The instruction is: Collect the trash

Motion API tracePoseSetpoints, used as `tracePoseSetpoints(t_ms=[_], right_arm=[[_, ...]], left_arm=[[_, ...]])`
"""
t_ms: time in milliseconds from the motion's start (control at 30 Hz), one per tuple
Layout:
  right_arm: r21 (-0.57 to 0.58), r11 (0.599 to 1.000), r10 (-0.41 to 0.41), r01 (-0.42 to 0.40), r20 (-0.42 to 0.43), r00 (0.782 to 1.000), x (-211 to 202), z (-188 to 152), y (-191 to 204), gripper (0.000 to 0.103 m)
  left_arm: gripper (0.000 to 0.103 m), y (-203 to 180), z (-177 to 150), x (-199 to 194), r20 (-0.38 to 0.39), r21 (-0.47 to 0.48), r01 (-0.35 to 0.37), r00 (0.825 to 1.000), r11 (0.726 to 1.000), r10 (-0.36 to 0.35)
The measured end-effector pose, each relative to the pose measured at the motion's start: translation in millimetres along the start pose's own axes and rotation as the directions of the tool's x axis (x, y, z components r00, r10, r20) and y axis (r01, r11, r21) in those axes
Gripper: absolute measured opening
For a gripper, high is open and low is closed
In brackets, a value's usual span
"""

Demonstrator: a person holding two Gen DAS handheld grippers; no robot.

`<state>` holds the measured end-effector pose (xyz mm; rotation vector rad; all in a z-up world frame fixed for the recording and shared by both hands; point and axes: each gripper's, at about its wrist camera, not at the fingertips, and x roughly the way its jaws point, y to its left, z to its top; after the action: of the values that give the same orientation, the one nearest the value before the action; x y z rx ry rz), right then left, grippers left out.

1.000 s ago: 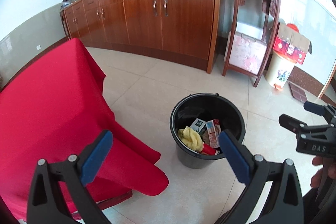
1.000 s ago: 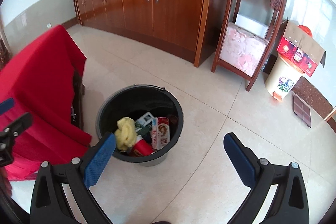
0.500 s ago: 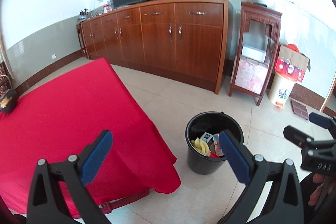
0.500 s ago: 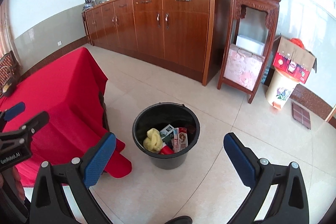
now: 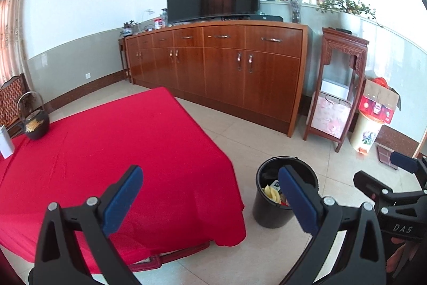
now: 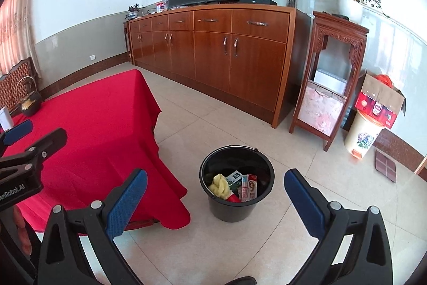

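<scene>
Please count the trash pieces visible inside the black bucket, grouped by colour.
Yellow: 1
Green-and-white carton: 1
Red: 1
Pink-and-white packet: 1
Total: 4 visible pieces in the black bucket; more may lie hidden underneath.

A black plastic bucket (image 6: 237, 194) is standing on the tiled floor (image 6: 333, 191), right of the red-clothed table (image 6: 101, 124), trash lying inside it.
</scene>
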<state>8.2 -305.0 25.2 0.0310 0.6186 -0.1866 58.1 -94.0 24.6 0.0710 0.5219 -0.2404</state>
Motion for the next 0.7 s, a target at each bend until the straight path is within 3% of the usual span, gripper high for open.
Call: tracePoseSetpoints(t_ms=[700], right_arm=[[-0.018, 1.000, 0.000, 0.001, 0.011, 1.000, -6.6, 0.1, 13.0, 0.103]], left_arm=[[0.102, 4.1, -5.0, -7.1, 0.008, -0.003, -0.011, 1.000, 1.000, 0.011]])
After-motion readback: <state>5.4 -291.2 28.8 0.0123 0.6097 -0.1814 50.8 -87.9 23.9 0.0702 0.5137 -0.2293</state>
